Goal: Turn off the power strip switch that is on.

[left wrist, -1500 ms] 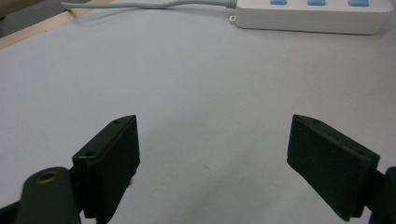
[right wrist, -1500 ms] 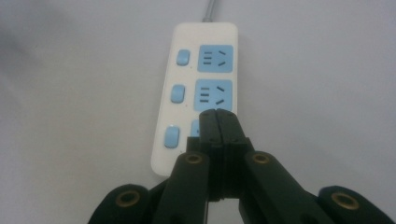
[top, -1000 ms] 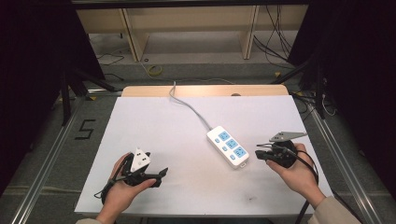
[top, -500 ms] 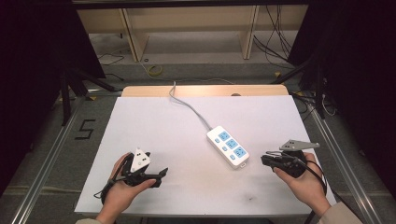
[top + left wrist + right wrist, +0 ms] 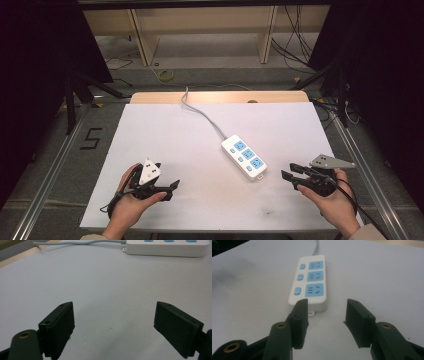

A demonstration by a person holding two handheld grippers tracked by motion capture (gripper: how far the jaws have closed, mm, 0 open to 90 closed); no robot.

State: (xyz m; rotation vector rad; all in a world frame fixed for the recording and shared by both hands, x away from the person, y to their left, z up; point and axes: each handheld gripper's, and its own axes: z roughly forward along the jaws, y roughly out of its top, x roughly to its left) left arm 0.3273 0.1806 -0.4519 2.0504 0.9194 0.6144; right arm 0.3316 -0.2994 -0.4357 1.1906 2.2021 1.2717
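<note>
High view, nearest items first. Left hand (image 5: pixel 131 205): at the near left of the table, holding the left gripper (image 5: pixel 171 190), which lies low over the white tabletop (image 5: pixel 165 135) with its tips aimed toward the table's middle. Jaws parted, nothing between them; the left gripper view confirms a wide gap with bare white surface in it. A pale three-cornered plate sits on top of this gripper.

Right hand (image 5: pixel 332 202): at the near right, holding the right gripper (image 5: pixel 290 171), tips aimed left toward the power strip. Jaws apart, moderately spread, gripping nothing; the right gripper view shows open table between them. A grey three-cornered plate sits on top, and a dark cable trails back past the wrist.

Power strip (image 5: pixel 244 156): white body, three blue sockets in a row with small blue switches beside them, lying flat and diagonally right of the table's centre. Its near end is close to the right gripper's tips but apart from them; it is well apart from the left gripper.

Cord (image 5: pixel 202 112): grey, running from the strip's far end across the table and over the far edge.

Wooden strip (image 5: pixel 220 96): along the table's far edge.

Floor beyond: shelving legs (image 5: pixel 140 42), loose cables, and a "5" marked on the floor (image 5: pixel 91 138) at left.
</note>
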